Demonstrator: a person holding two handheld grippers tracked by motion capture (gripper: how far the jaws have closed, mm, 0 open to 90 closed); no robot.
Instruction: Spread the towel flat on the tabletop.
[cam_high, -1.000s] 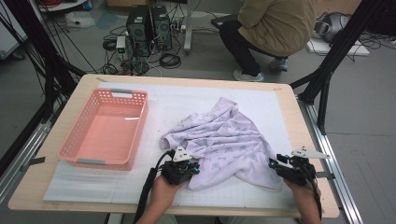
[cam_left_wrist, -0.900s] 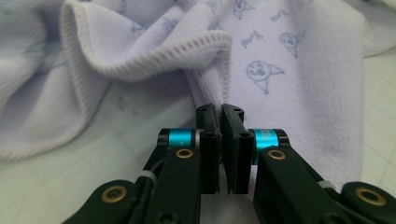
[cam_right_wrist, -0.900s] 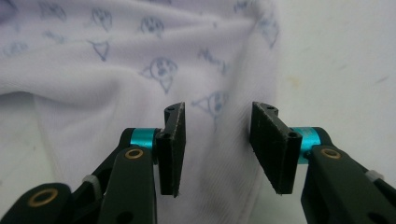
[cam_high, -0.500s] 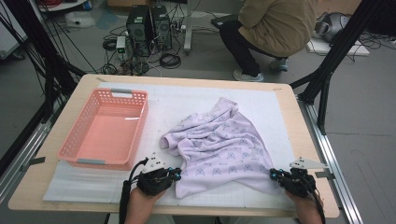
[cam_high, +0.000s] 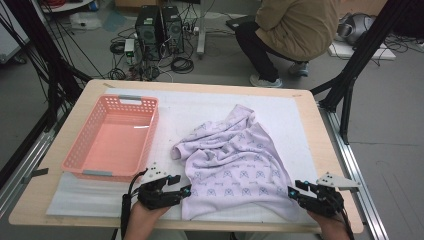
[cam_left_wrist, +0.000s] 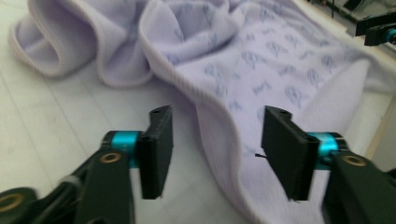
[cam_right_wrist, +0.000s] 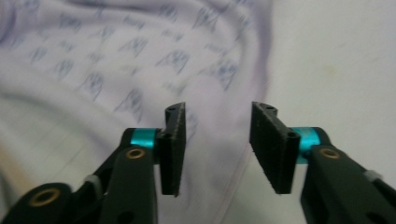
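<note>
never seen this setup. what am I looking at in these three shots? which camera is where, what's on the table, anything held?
No robot here: a person stands at the near edge of the table and holds a hand-held two-jaw tool in each hand.

The high view comes from a fixed camera above the person, looking forward and down. There the left tool sits at the bottom left and the right tool at the bottom right.

The other two pictures come from cameras riding on the tools, each looking along its own black jaws.

On the table lie a white mat, an empty pink basket on the left, and a crumpled lilac printed garment in the middle.

Nothing is held. Both tools have their jaws apart, each at a near corner of the garment, with its hem lying between or just ahead of the jaws.
</note>
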